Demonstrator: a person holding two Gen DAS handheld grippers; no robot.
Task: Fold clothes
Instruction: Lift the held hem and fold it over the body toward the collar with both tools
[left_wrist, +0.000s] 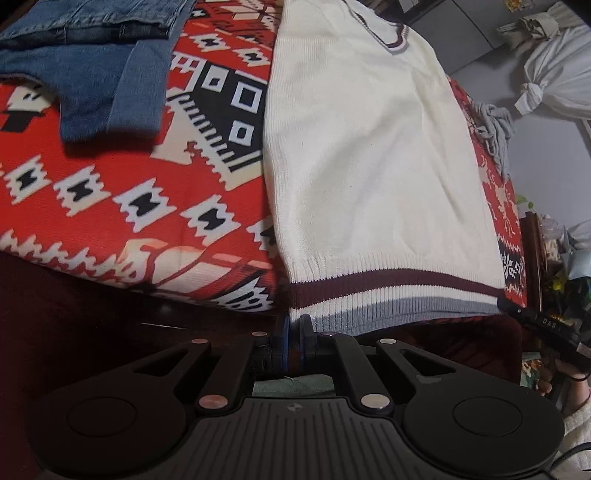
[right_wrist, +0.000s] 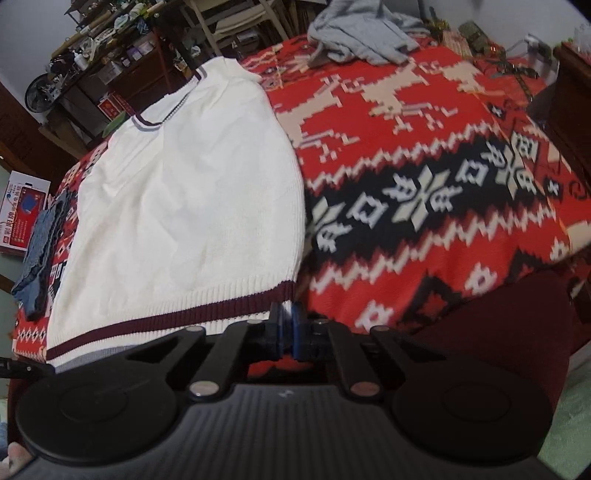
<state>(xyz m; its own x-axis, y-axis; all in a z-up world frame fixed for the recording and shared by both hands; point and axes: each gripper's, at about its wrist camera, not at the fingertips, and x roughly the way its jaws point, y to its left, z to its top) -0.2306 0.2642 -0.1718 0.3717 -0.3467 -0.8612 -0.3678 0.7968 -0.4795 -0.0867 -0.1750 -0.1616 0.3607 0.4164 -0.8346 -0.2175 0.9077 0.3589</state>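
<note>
A cream knit sweater (left_wrist: 369, 147) with a maroon and grey striped hem lies flat on the red patterned blanket (left_wrist: 110, 206), its V-neck at the far end. My left gripper (left_wrist: 294, 322) is shut on the hem's left corner at the near edge. In the right wrist view the same sweater (right_wrist: 192, 199) stretches away from me, and my right gripper (right_wrist: 287, 311) is shut on the hem's right corner. The right gripper's body (left_wrist: 539, 325) shows at the edge of the left wrist view.
Folded blue jeans and a blue knit garment (left_wrist: 92, 74) lie at the blanket's far left. A crumpled grey garment (right_wrist: 362, 37) sits at the far end of the blanket (right_wrist: 424, 166). Cluttered shelves (right_wrist: 103, 48), a box (right_wrist: 26, 206) and a white bundle (left_wrist: 554, 81) surround the bed.
</note>
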